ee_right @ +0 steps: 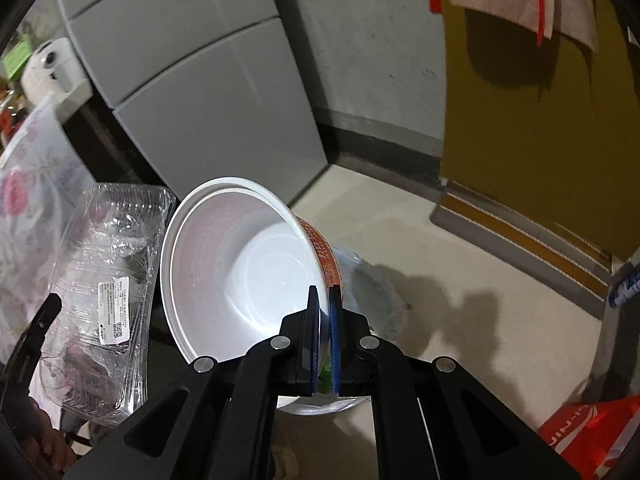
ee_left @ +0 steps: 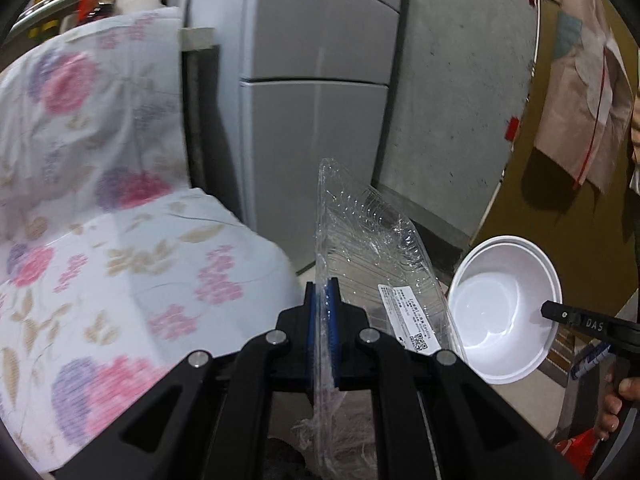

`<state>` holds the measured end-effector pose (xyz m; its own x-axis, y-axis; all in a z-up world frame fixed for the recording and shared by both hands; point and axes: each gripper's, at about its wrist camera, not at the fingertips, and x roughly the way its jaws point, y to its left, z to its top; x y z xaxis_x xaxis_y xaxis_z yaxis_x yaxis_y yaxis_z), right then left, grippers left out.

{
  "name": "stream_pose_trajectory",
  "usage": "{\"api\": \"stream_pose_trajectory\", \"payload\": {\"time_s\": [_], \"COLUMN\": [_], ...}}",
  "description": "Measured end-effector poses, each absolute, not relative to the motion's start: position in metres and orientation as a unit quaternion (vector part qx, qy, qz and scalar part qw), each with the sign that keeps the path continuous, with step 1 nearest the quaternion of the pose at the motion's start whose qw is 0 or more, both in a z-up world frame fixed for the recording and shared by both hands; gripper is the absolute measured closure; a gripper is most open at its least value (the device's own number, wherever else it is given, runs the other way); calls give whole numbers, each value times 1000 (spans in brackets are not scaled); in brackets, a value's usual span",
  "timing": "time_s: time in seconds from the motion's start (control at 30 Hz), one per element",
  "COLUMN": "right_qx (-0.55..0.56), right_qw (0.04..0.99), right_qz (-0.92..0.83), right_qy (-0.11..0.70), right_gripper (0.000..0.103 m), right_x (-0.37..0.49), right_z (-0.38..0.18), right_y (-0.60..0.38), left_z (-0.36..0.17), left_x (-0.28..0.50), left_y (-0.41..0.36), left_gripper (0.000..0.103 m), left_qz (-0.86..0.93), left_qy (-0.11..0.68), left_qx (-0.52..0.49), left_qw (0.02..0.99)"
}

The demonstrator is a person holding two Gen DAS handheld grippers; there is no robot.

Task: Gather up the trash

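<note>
Two pieces of trash are held off the floor, one in each set of tongs. Left tongs (ee_left: 323, 292), at the bottom centre of the left view, are clamped on the edge of a clear plastic container (ee_left: 372, 248) that stands up beyond the tips. Right tongs (ee_right: 325, 300), at the bottom centre of the right view, are clamped on the rim of a white noodle bowl (ee_right: 240, 268), tilted with its mouth toward the camera. Container and bowl sit side by side, near a grey fridge (ee_left: 320, 80) and a floral cloth (ee_left: 100, 200).
</note>
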<state>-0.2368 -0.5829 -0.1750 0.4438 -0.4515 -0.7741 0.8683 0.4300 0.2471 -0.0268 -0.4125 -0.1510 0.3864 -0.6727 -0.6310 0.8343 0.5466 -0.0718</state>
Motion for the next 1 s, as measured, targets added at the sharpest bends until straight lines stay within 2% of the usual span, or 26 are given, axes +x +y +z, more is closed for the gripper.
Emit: {"api": "stream_pose_trajectory", "payload": {"time_s": [0.13, 0.17, 0.2, 0.23, 0.27, 0.37, 0.57, 0.67, 0.87, 1.0], "right_qx": [341, 344, 344, 341, 337, 332, 294, 266, 213, 194], "right_qw": [775, 774, 774, 774, 776, 779, 798, 808, 831, 845], "right_qz": [-414, -413, -413, -414, -415, -413, -404, -400, -387, -370], "right_qy": [334, 334, 336, 336, 334, 334, 336, 341, 339, 334], "right_gripper": [92, 88, 72, 55, 52, 51, 51, 47, 37, 32], "right_x": [-225, -223, -221, -221, -222, -223, -222, -220, -215, -217], "right_z": [-190, -191, -192, -192, -190, -185, -157, -140, -105, -89], "right_y": [-600, -601, -603, -603, -602, -598, -573, -554, -510, -482], "left_z": [-164, -165, -167, -166, -165, -160, -138, -127, -108, -97], "left_x": [-22, -21, -19, -19, -19, -15, -10, -10, -16, -18], "left_y": [-439, -441, -442, -440, -438, -432, -407, -393, -358, -333], "left_gripper": [96, 84, 60, 53, 49, 43, 23, 16, 8, 6], "left_qz": [-477, -477, -477, -477, -478, -476, -463, -455, -426, -409], "left_qy": [341, 345, 346, 340, 335, 330, 314, 313, 305, 314], "left_qx": [135, 137, 137, 133, 130, 131, 117, 114, 124, 127], "left_qw": [799, 797, 797, 800, 801, 805, 821, 826, 843, 847]}}
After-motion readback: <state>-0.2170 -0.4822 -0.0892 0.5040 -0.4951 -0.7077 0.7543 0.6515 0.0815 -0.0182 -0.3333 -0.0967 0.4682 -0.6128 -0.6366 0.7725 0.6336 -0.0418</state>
